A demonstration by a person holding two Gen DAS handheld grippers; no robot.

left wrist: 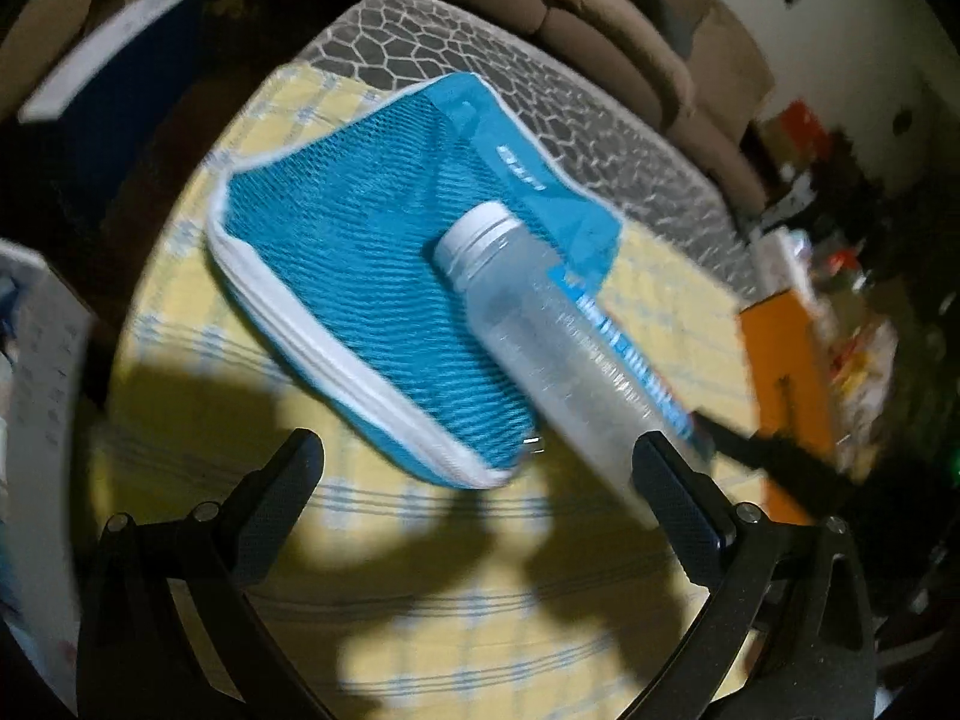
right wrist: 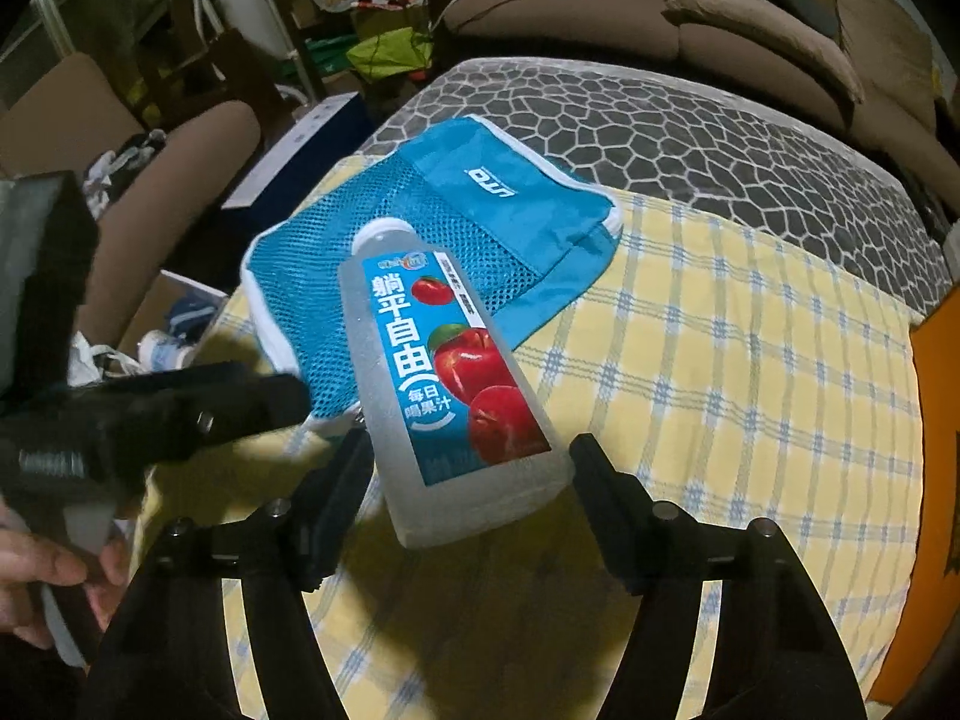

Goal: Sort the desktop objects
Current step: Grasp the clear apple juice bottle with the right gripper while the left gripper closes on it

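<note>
The right tool (right wrist: 468,456) points steeply down at a juice bottle (right wrist: 450,372), its two black fingers (right wrist: 336,498) spread on either side of the bottle's square base; the left one sits right against the plastic, the right one stands just clear, so nothing is pinched. The bottle is clear, with a blue label showing red apples and a white cap, and it lies on its side with the cap end resting on a blue mesh pouch (right wrist: 420,228). The left tool (left wrist: 480,450) hovers over the near corner of that pouch, fingers spread wide and holding nothing; one finger (left wrist: 672,480) sits close by the bottle's base, though the blur hides whether they touch. A hand (right wrist: 42,576) grips that tool's body at the lower left. Pouch and bottle lie on a yellow checked cloth (right wrist: 720,372) spread over a tabletop (right wrist: 690,120) with a grey stone-pattern cover. Beyond it stands a brown sofa (right wrist: 720,12)
</note>
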